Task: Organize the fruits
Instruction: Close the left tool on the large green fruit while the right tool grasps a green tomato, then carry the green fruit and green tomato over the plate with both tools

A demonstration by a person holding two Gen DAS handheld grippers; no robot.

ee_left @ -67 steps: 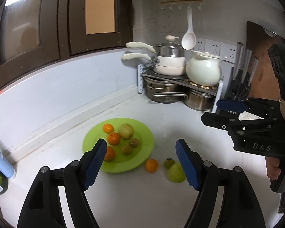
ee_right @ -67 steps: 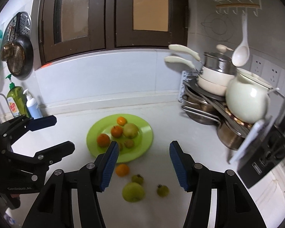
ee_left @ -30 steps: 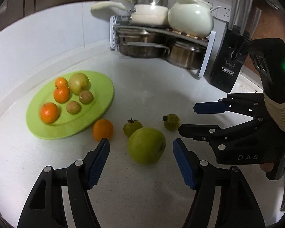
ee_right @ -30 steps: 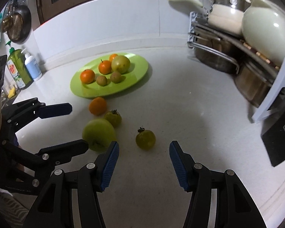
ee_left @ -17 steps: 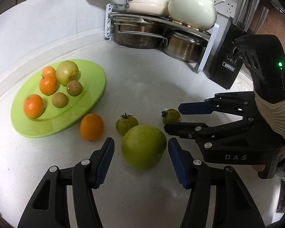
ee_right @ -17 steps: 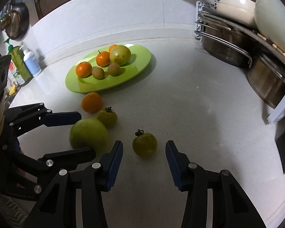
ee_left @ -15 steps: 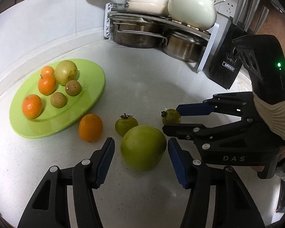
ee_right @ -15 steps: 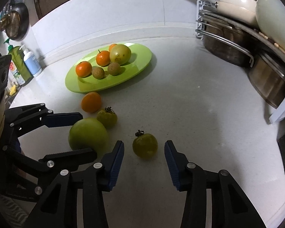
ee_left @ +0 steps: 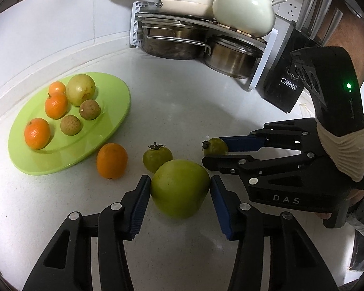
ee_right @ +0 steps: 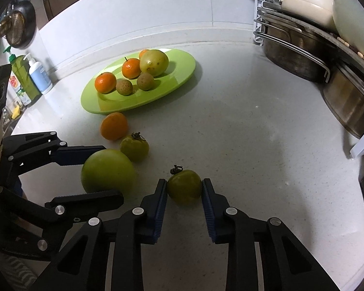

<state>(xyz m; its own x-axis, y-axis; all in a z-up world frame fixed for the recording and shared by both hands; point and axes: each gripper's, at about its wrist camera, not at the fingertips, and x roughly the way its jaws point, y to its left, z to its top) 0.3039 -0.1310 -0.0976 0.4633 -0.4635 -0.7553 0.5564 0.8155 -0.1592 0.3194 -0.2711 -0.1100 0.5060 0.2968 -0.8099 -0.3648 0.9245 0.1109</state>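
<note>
Both fruits lie dead ahead, each centred between my fingers on the countertop [ee_left: 182, 101]. Left gripper [ee_left: 179, 189]: jaws astride the large green apple [ee_left: 179, 191], pads at or just off its widest flanks; contact unclear, not counted as gripped. Right gripper [ee_right: 184, 190]: pads flush against both sides of the small green tomato [ee_right: 185, 186], apparently clamped on it, stem up. Green plate [ee_right: 177, 84] lies ahead-left, nearer my left hand; loose orange [ee_right: 114, 126] and second tomato [ee_right: 134, 148] between.
</note>
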